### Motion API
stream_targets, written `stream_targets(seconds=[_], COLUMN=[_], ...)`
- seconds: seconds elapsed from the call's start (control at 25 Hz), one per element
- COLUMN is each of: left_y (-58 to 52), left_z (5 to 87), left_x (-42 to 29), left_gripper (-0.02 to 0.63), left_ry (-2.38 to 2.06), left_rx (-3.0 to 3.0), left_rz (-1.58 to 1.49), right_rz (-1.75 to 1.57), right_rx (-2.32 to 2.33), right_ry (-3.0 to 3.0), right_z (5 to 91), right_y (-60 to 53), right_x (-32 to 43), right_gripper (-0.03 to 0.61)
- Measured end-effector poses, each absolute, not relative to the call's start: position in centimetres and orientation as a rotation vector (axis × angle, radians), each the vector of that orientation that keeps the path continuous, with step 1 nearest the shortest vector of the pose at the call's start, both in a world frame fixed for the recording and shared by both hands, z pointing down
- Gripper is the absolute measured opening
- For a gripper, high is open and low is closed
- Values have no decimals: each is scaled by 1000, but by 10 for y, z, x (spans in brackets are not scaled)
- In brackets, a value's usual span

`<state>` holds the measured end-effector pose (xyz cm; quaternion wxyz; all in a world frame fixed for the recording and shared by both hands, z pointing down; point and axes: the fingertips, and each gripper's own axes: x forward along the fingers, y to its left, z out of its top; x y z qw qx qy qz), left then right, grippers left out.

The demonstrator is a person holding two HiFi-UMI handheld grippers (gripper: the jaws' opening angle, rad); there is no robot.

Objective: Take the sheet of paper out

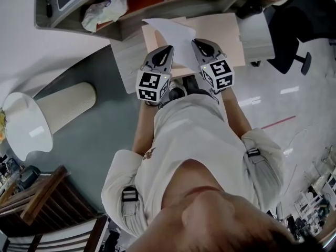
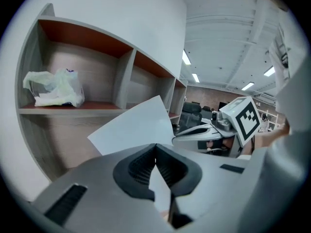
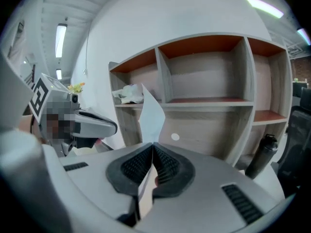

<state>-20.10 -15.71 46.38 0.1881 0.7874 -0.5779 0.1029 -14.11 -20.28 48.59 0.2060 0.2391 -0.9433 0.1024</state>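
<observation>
A wooden shelf unit (image 3: 247,81) with reddish-lined open compartments is being faced by both grippers. Below it in the head view, a pale tabletop (image 1: 231,30) is being overlapped by the white sheet of paper (image 1: 176,35). The sheet is being held up between the two grippers, in front of the shelf unit and over the tabletop, with one corner pointing upward. Its near edge is being pinched from both sides. The left gripper (image 2: 155,147) is being kept closed on the sheet's left part, with the paper being squeezed between the ribbed pads (image 2: 141,166). The right gripper (image 3: 153,144) is likewise being kept clamped on the sheet's right part, with the paper running down between its pads. A crumpled plastic bag (image 2: 56,89) is being kept in the shelf's left compartment, well apart from the sheet. A dark bottle (image 3: 260,154) is being kept upright near the shelf's lower right corner.
</observation>
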Motion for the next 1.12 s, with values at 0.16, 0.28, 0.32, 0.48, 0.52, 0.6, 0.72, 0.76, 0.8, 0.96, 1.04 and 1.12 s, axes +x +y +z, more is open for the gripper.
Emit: stream_targets(seconds=[0.16, 0.28, 0.32, 0.48, 0.52, 0.6, 0.72, 0.76, 0.8, 0.96, 1.04, 1.12], left_y=[-145, -139, -136, -127, -124, -121, -115, -114, -112, -107, -107, -107], left_z=[438, 419, 411, 383, 377, 363, 343, 335, 326, 308, 312, 317], left_x=[-218, -232, -236, -248, -251, -257, -263, -265, -268, -273, -272, -270], left_gripper=[20, 20, 20, 20, 20, 20, 20, 20, 20, 20, 20, 20], left_ry=[-1682, -1740, -1759, -1820, -1832, -1857, -1902, -1929, -1965, -2055, -2051, -2041], left_rx=[2223, 2233, 2237, 2259, 2260, 2260, 2270, 2278, 2287, 2330, 2337, 2335], left_rz=[237, 211, 203, 185, 187, 189, 170, 154, 132, 106, 144, 160], right_rz=[242, 213, 197, 129, 114, 87, 56, 45, 33, -18, -19, -11], right_rx=[634, 626, 625, 615, 608, 592, 568, 560, 552, 533, 528, 523], right_ry=[-2674, -2720, -2736, -2804, -2821, -2852, -2889, -2899, -2907, -2922, -2931, -2937], right_z=[458, 430, 420, 381, 372, 356, 336, 331, 327, 320, 319, 320], right_y=[-184, -177, -175, -167, -165, -162, -156, -155, -154, -151, -149, -148], right_x=[-159, -166, -169, -177, -180, -185, -190, -191, -192, -196, -197, -198], right_gripper=[20, 20, 20, 20, 20, 20, 20, 20, 20, 20, 20, 20])
